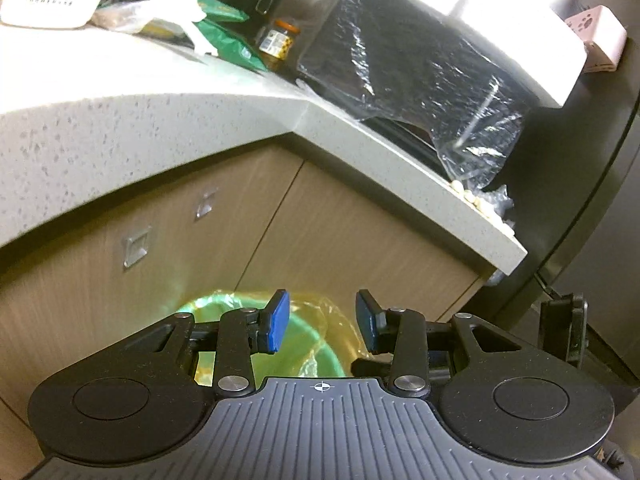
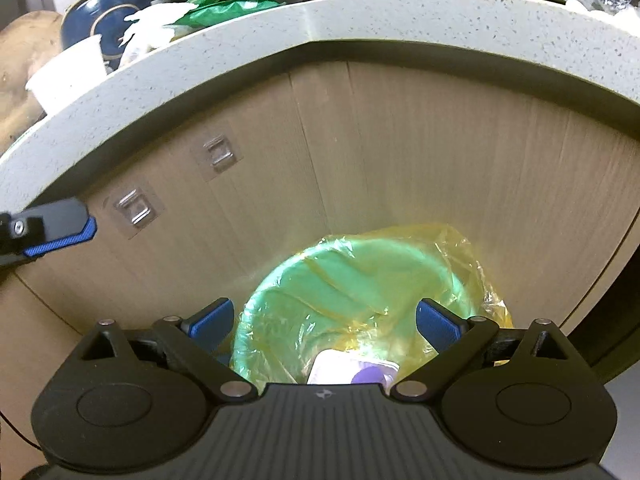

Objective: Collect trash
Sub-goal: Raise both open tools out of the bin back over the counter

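No legible labels. Green bin w/ yellow liner sits below countertop edge, purple-white wrapper inside, under right gripper; left gripper, both jaws apart, empty.

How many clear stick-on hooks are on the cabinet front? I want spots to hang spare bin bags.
2. One clear hook sits higher on the cabinet door, the other lower left of it, both under the countertop. More may lie outside the view.

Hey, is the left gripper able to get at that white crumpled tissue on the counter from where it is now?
Probably yes: the left gripper is open and empty, and nothing blocks the tissue, though it must rise above the counter edge.
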### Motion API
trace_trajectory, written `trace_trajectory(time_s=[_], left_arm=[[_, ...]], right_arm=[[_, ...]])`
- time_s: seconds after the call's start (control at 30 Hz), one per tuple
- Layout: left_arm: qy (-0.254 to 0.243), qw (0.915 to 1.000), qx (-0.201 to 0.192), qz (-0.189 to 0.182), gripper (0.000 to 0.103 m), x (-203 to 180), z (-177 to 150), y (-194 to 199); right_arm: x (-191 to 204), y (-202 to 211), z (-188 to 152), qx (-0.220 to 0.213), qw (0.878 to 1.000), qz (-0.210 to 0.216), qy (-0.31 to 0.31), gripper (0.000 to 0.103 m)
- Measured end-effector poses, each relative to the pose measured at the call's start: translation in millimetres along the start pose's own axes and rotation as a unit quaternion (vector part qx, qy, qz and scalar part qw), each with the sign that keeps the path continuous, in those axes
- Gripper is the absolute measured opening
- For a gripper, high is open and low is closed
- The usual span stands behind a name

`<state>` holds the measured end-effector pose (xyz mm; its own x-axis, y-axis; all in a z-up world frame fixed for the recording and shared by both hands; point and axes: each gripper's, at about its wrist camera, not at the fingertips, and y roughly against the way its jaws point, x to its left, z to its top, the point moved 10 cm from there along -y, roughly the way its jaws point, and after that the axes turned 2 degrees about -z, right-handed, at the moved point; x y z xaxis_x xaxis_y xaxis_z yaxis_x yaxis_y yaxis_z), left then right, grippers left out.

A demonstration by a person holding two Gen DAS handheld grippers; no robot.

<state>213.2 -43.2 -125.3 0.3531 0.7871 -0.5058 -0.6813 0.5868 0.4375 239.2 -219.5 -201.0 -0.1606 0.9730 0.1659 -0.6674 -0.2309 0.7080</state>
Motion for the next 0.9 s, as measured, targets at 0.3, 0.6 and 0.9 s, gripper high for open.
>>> trace_trajectory(time_s=[0.3,0.6,0.9], left_arm=[[0.008,0.9995,0.03,0.009,0.041,1.9,19.2,2.0],[-0.052,0.9965,0.006,0.065,0.041,-26.3,113.5,43.8],[-0.056,0.9971,-0.041,0.032,0.041,-49.1,172.8,82.2]], right_arm=[[-9.7,-10.1,8.8,-0.004,1.0,-0.017,-0.008,0.098],[16.1,9.7,88.1,-0.024,0.999,0.031,-0.009,0.103],[74.4,92.1,188.4,-0.147,0.985,0.081,0.041,0.103]])
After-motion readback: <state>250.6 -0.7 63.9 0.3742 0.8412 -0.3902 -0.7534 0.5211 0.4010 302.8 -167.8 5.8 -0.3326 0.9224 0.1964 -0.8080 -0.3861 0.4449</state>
